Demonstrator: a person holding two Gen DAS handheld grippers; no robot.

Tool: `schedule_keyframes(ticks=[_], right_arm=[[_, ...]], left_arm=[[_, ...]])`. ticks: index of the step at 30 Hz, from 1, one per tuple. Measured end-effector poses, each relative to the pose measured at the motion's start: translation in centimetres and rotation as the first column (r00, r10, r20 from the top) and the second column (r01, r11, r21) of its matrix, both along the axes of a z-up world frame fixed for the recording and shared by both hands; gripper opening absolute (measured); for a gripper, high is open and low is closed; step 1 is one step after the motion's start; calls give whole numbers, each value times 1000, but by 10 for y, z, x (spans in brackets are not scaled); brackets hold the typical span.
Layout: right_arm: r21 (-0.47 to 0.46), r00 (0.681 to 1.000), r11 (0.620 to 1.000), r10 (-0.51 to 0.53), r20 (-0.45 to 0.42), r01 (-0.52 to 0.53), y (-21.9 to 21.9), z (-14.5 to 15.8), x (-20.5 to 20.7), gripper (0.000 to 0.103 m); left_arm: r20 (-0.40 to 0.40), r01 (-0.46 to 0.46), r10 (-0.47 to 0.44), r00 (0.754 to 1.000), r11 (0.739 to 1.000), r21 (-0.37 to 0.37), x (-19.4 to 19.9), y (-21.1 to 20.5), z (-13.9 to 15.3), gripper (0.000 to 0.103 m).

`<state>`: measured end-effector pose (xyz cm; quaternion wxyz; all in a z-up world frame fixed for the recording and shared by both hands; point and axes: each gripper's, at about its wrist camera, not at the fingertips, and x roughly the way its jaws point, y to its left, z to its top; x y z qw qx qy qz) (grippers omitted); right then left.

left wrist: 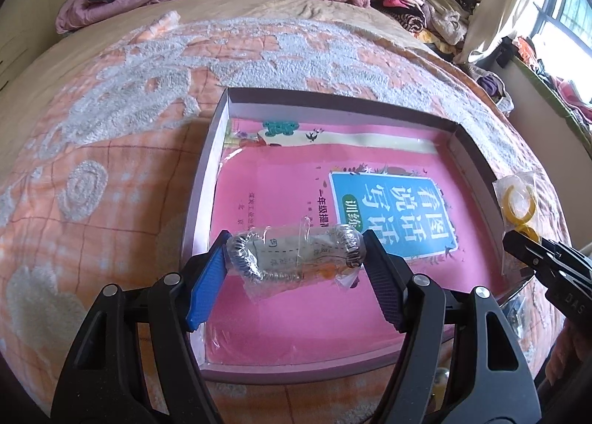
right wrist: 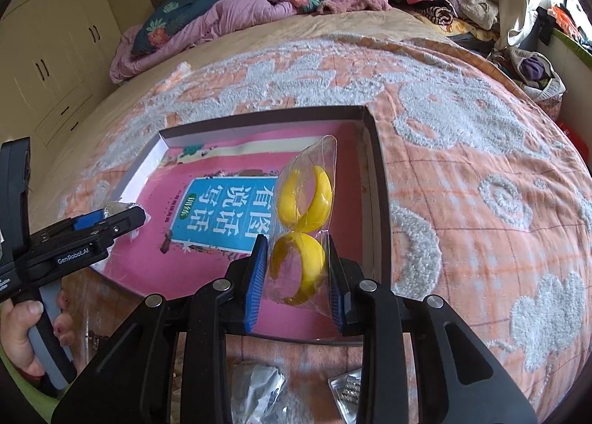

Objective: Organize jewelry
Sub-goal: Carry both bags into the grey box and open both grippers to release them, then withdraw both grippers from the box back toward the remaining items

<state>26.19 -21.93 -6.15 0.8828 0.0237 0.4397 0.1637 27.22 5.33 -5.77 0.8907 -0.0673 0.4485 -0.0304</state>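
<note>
Two grippers clamped, left gripper (left wrist: 294,257) on crinkly bagged coiled bracelet (left wrist: 296,255), right gripper (right wrist: 298,276) on glossy yellow hoops (right wrist: 303,202).

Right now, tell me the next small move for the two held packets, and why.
Probably lower both into the shallow box and release. The left gripper clamps a bagged silver bracelet, the right gripper a bag of yellow earrings, and both hang above the pink book lining the box.

silver bracelet (left wrist: 296,257): bagged in clear plastic, lying crosswise, clamped between left tongs' pads.
yellow earrings (right wrist: 301,227): clear bag upright, pinched between right tongs' pads.
</note>
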Motion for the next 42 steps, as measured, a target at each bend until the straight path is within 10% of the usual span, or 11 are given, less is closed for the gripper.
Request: schedule_keyframes(ticks=[9,23,42], right_arm=[[-17,1000,1000,-4,-19,4,4,-9,0,31],[23,996,998,-58,69,57,-16,23,-32,79],[65,981,997,-53,185,41,-27,73,-72,88]], left_arm=[[-10,-4,4,1000,1000,9,-1,3,-4,63],[51,-10,9,999,999,32,-15,5,13,83],[191,-97,95,977,995,2,-65,24,73,93]])
